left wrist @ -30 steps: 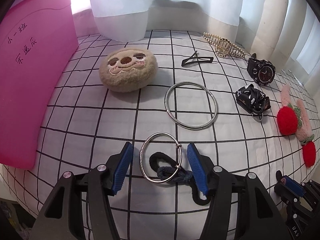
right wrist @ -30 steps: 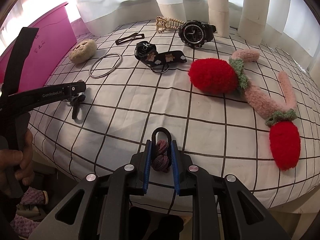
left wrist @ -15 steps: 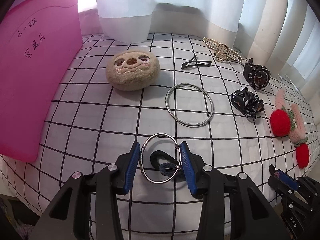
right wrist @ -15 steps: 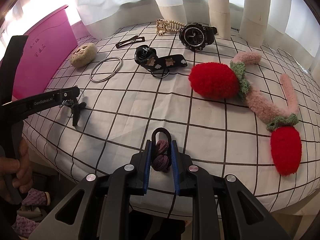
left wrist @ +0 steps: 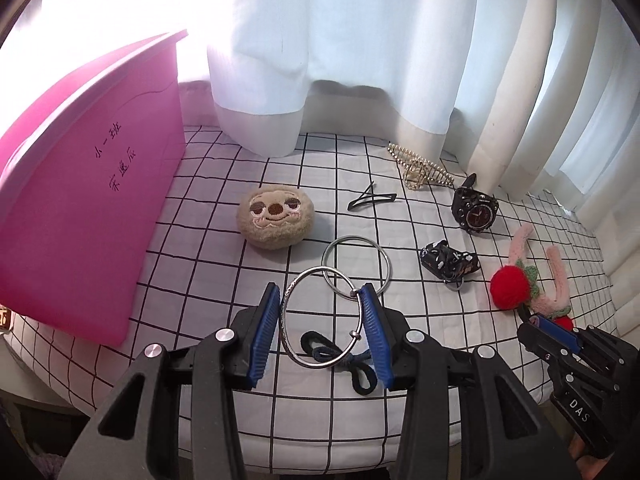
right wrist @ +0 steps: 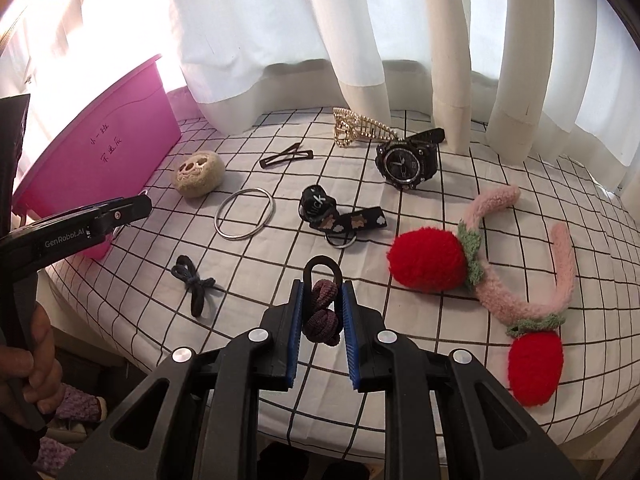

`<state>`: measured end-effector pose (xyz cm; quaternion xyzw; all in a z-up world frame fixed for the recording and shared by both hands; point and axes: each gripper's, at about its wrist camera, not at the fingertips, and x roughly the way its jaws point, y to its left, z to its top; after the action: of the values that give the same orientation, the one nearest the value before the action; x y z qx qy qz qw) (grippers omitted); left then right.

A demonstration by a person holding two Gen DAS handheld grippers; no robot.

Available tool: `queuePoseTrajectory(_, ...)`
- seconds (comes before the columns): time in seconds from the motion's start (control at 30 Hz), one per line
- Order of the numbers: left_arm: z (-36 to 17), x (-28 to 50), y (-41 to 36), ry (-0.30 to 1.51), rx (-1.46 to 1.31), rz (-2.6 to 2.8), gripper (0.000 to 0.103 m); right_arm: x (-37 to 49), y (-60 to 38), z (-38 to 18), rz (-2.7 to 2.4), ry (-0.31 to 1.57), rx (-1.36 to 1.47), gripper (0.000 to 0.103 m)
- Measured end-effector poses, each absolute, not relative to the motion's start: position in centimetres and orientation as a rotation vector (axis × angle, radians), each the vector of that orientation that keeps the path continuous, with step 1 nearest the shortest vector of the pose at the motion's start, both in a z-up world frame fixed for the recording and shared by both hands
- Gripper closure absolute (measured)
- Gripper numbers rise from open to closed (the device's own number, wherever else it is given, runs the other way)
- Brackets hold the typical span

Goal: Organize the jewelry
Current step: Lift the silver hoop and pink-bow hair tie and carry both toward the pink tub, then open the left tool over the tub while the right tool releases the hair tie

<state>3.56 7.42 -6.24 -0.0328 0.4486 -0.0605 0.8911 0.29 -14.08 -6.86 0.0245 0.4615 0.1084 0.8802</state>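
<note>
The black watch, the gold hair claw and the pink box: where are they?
black watch [right wrist: 404, 162]: right wrist view, on its dial.
gold hair claw [right wrist: 352, 130]: right wrist view, on its teeth.
pink box [left wrist: 80, 216]: left wrist view, on its side wall.

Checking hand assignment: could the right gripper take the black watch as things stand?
Probably not yet. The right gripper is shut on a purple hair tie, so its jaws are occupied. The path to the black watch over the checked cloth looks unobstructed otherwise.
</note>
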Motion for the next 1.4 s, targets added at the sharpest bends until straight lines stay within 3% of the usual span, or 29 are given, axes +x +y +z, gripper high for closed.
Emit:
queuePoseTrajectory(0.5, 5.7, 2.2, 16.1, 0.720, -0.127, 0.029, 0.062, 6.8, -5.3, 4.8, 0.506, 0.741, 0.072, 0.084)
queuePoseTrajectory(0.8, 7.1, 2.6, 26.5, 0.699, -0.169, 0.246, 0.062, 11.4, 8.4, 9.4, 0.771, 0.714, 0.007, 0.084)
queuePoseTrajectory(1.07, 4.7, 4.1, 33.4, 0.765, -0.246, 0.346, 0.062, 15.4, 19.2, 8.6, 0.913, 0.841, -0.039, 0.084)
queuePoseTrajectory(1.4, 1.9, 8.1, 36.5, 0.881, -0.302, 0.340, 0.062, 22.3, 26.2, 2.8, 0.870, 1.119, -0.074, 0.084)
